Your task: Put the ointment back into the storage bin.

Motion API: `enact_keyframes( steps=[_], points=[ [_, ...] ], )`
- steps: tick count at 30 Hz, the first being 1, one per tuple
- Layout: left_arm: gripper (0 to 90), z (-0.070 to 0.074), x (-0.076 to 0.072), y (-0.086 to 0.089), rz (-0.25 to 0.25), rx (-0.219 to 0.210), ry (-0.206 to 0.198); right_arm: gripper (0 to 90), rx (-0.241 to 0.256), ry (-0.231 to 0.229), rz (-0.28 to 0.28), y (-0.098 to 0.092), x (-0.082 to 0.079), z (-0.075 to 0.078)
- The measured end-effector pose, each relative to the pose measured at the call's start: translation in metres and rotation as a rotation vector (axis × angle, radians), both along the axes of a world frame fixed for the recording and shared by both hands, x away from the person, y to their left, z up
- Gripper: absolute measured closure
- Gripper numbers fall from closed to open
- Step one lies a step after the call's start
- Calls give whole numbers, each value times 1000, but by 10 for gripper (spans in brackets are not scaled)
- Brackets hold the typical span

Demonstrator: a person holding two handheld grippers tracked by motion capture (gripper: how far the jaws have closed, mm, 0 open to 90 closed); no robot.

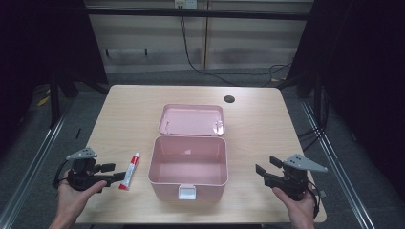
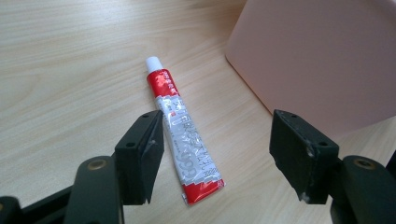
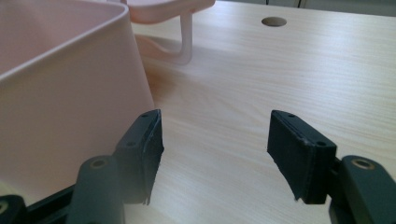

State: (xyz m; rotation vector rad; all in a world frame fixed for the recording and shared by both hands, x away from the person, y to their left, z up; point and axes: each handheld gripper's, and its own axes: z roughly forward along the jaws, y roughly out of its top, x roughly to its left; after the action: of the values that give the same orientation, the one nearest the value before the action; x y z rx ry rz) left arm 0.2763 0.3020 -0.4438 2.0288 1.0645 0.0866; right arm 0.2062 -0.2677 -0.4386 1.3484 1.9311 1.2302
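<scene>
— What lies nearest the left gripper (image 1: 111,173)?

— A red and silver tube (image 2: 183,132) with a white cap, flat on the wooden table (image 1: 129,109), cap pointing away from the person. In the left gripper view the jaws stand wide apart and hold nothing; the tube's crimped end lies between them, close to the left jaw, though I cannot tell if it touches.

— Any writing on it?

— Grey printing runs along the silver middle band and white characters sit on the red band near the cap, but none of it is sharp enough to read.

— And the box?

— The pink box (image 1: 188,167) stands open just right of the tube, its lid (image 1: 192,119) tipped back behind it and a white latch at the front. Its inside looks bare.

— The right gripper (image 1: 263,172)?

— Jaws wide, holding nothing, low over the table just right of the box wall (image 3: 56,93). A round hole (image 3: 274,21) shows in the tabletop beyond.
</scene>
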Motion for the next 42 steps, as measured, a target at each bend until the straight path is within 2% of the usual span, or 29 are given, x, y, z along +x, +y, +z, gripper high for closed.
enact_keyframes(
  steps=[3,4,6,9,11,13,14,16,21,25,27,29,33,35,36,41,42],
  points=[
    [356,0,0,1,1,0,-4,377,15,-4,-2,0,0,0],
    [356,1,-1,1,0,-11,-5,406,33,-9,-17,0,-1,-2],
    [360,1,-1,2,-6,-16,0,427,39,-4,-39,1,-4,-5],
    [377,2,-2,2,-8,-19,-3,370,29,8,-28,0,-5,-6],
    [400,2,-2,3,-12,-26,1,304,49,22,-7,-1,-6,-5],
    [399,3,-2,4,-12,-33,6,295,62,31,3,-3,-6,-5],
    [377,3,-2,4,-9,-36,16,268,71,55,7,-5,-7,-6],
    [359,4,-1,2,-15,-23,28,267,80,50,-3,-6,-8,-5],
    [375,11,-1,-1,-42,3,20,315,87,57,7,-7,-9,-4],
    [395,15,-2,-3,-54,-1,25,333,80,52,23,-4,-10,-3],
    [397,18,-1,-4,-59,11,26,342,79,56,33,-4,-10,-3],
    [419,22,-1,-6,-65,43,24,379,77,57,44,-3,-10,-3],
    [436,28,0,-9,-69,50,17,397,72,61,71,0,-11,-3],
    [429,34,1,-13,-91,71,7,409,69,60,72,1,-11,-3],
    [425,35,2,-14,-104,69,20,409,67,64,76,1,-11,-4],
    [475,34,10,-21,-89,123,47,405,69,69,77,2,-11,-4],
    [472,34,12,-22,-101,134,60,405,70,71,78,2,-11,-5]
  ],
)
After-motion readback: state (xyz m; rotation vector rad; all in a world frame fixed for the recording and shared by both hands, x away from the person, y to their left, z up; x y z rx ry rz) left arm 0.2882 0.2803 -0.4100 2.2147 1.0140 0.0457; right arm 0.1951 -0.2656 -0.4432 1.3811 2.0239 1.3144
